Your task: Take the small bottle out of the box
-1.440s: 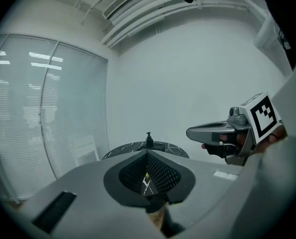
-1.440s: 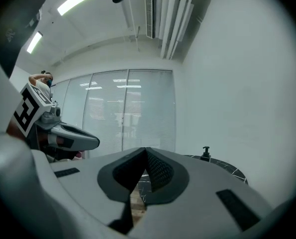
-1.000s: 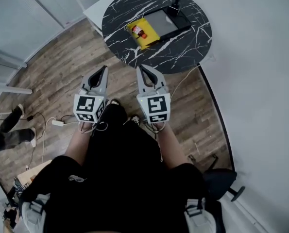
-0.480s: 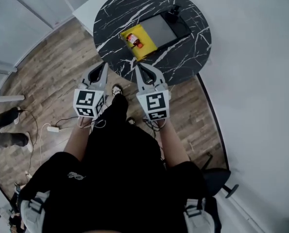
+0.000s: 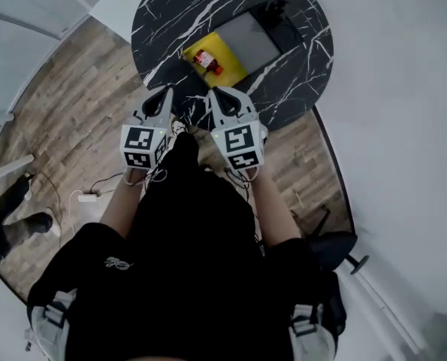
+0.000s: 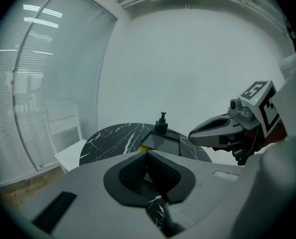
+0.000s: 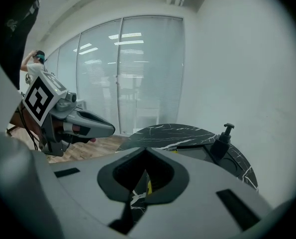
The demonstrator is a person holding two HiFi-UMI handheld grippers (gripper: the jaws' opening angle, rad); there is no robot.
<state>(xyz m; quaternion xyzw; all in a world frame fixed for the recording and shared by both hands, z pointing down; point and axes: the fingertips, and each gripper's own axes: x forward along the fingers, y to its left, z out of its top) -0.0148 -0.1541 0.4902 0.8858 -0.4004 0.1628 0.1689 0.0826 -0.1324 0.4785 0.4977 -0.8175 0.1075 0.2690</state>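
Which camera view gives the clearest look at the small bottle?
The head view: the small bottle lies in full sight inside the yellow box on the table. Neither gripper view shows the bottle; each catches at most a yellow sliver of the box.

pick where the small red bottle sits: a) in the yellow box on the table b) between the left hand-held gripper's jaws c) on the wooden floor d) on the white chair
A: the small bottle lies inside the yellow box on the black marble table.
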